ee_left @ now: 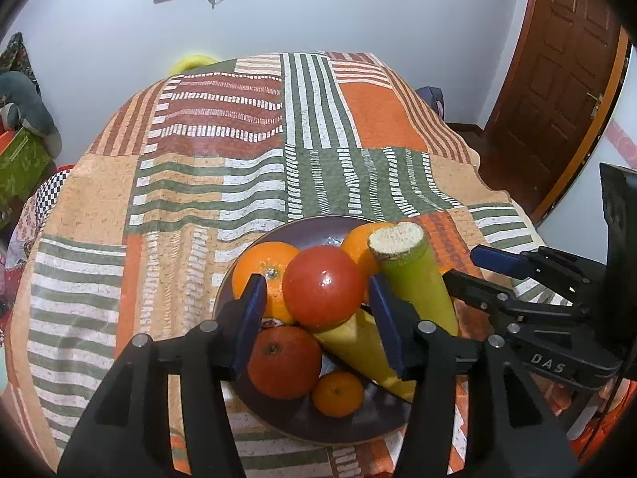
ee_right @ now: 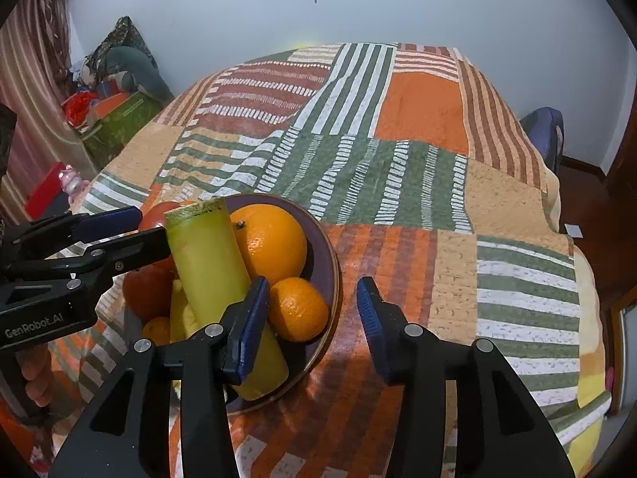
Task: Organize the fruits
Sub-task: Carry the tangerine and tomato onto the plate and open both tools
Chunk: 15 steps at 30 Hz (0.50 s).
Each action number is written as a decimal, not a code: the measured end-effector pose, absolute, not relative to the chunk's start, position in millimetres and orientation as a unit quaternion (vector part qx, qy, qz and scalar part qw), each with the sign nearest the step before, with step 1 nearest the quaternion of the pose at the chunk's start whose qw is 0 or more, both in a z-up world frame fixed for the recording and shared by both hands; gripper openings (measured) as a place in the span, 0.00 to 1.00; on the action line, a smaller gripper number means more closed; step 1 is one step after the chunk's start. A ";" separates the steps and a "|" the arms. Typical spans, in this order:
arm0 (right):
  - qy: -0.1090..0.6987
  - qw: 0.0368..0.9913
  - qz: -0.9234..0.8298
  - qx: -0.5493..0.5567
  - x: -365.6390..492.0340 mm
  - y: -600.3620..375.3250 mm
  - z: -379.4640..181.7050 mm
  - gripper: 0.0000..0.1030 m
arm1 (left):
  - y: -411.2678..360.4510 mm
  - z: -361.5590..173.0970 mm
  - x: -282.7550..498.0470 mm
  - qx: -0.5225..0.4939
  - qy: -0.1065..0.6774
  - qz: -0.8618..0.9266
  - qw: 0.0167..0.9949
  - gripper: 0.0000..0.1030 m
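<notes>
Right now both grippers hang over a dark plate (ee_left: 239, 394) piled with fruit, near the front edge of a table under a patchwork cloth (ee_left: 223, 183) of orange, green and white stripes. The left gripper (ee_left: 318, 318) has its jaws spread wide, one on either side of a shiny red tomato (ee_left: 323, 286) at the top of the pile, with gaps showing, so nothing is pinched. Below the tomato lie a reddish orange (ee_left: 284, 362), a small mandarin (ee_left: 337, 393) and a yellow wedge (ee_left: 358, 348); a big orange (ee_left: 260, 269) sits behind the left jaw. A pale green stalk (ee_right: 207, 259) with a rough cut end leans tilted across the fruit. The right gripper (ee_right: 312, 330) is released too, its left pad in front of the stalk's lower end and its right pad over bare cloth beside the plate. Another orange (ee_right: 270, 243) and a mandarin (ee_right: 297, 308) rest just beside the stalk.
</notes>
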State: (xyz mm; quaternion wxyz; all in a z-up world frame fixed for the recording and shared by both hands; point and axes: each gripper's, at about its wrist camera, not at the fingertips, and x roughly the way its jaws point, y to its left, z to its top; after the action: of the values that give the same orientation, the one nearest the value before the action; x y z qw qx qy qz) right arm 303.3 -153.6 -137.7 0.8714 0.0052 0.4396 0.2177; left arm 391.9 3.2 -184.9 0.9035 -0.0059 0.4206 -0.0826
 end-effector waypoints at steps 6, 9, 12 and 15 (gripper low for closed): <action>0.430 0.877 0.216 0.006 284.1 -156.6 -120.5 0.43 | 8.3 -167.0 369.9 -0.007 0.409 -0.078 0.909 0.51; 0.421 0.881 0.216 0.002 270.2 -156.7 -109.5 0.43 | 9.1 -155.8 354.0 -0.006 0.401 -0.080 0.912 0.51; 0.409 0.886 0.217 0.001 253.4 -157.1 -95.8 0.43 | 8.3 -143.6 335.8 -0.002 0.393 -0.081 0.916 0.51; 0.399 0.890 0.219 0.001 233.6 -157.1 -81.5 0.44 | 9.2 -128.9 313.2 -0.005 0.380 -0.083 0.921 0.51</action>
State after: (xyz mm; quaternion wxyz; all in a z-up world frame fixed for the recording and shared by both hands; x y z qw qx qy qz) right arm 233.6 -157.1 -81.5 0.8905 0.0006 0.3990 0.2188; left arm 313.2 9.2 -128.9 0.9211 -0.0047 0.3803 -0.0830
